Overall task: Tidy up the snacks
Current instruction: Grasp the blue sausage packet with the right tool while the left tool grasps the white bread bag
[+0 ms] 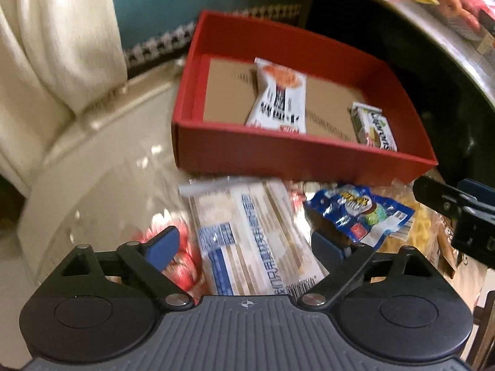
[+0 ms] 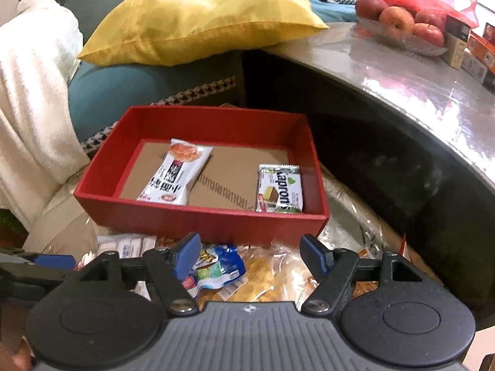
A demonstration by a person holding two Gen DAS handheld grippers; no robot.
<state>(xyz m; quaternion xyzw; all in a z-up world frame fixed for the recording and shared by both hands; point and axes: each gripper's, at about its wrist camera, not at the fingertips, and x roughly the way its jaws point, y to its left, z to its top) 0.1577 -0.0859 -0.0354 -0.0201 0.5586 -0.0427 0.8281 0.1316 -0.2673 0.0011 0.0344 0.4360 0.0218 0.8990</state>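
**Two snacks boxed, the pile still waiting**

Nearest to me, my left gripper [image 1: 244,242] stood with its jaws spread wide and nothing pressed between them; it pointed down at a long pale cracker pack [image 1: 247,238] that lay between the open fingers, not yet pinched. Just to its right lay a blue packet [image 1: 362,213], and a red-and-white wrapper [image 1: 182,262] showed under the left finger. My right gripper [image 2: 249,255] was open as well, its pads clear of everything, hovering over the same blue packet [image 2: 216,266] and some clear bags of yellow snacks [image 2: 266,278]. None of that heap had been sorted yet, as far as I could judge.

Just beyond the heap sat the red box [image 2: 201,216], touching or nearly touching the loose packs at its near wall. Inside it, on a brown cardboard liner, two things already lay flat: a white bread pack [image 2: 176,173] toward the left and a small green wafer pack [image 2: 280,188] at the right, well apart. Most of the box floor was still free.

So I reckoned the job was barely begun: two in, at least four or five left outside.

Farther off were a yellow cushion [image 2: 198,18] and a dish of apples [image 2: 399,21] on the upper table.
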